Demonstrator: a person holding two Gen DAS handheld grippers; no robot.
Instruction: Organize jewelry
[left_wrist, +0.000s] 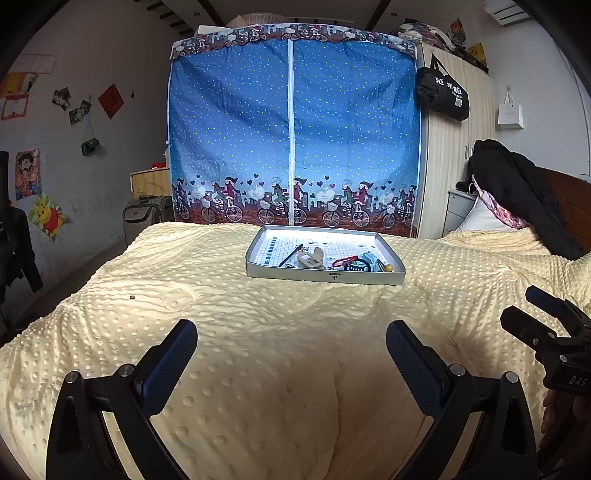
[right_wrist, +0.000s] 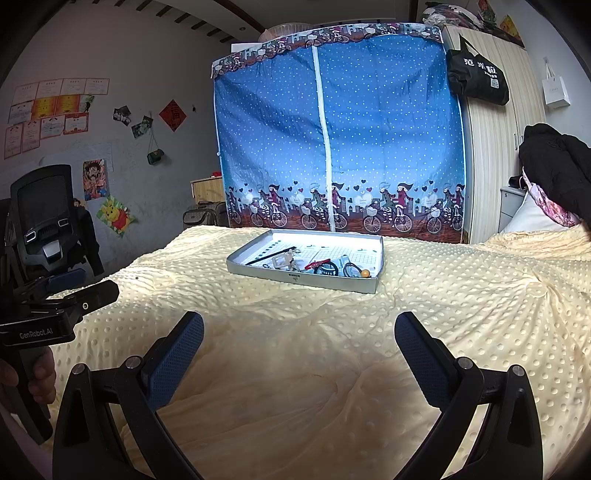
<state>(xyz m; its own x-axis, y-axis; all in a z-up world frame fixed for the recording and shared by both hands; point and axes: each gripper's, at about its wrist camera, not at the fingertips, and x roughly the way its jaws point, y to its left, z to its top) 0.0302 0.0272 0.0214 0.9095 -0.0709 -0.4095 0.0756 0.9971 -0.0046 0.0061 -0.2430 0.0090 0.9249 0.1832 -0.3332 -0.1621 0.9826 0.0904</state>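
Observation:
A shallow silver tray (left_wrist: 288, 274) (right_wrist: 258, 272) lies on the yellow dotted bedspread, far ahead of both grippers. Along its near side lies a jumble of small jewelry items: a dark stick (left_wrist: 290, 255), a cream clip (left_wrist: 314, 257), a red piece (left_wrist: 343, 262) and a dark blue ring (left_wrist: 360, 265) (right_wrist: 326, 270). My left gripper (left_wrist: 291, 341) hovers open over the bedspread, nothing between its blue pads. My right gripper (right_wrist: 299, 334) is likewise open and empty. Each gripper shows at the edge of the other's view: the right one (left_wrist: 532, 314) and the left one (right_wrist: 85, 286).
A blue dotted fabric wardrobe (left_wrist: 291, 129) stands behind the bed. Black clothes and pillows (left_wrist: 517, 195) pile at the headboard on the right. A black chair (right_wrist: 44, 214) stands to the left. The bedspread (left_wrist: 277, 369) stretches wide between the grippers and the tray.

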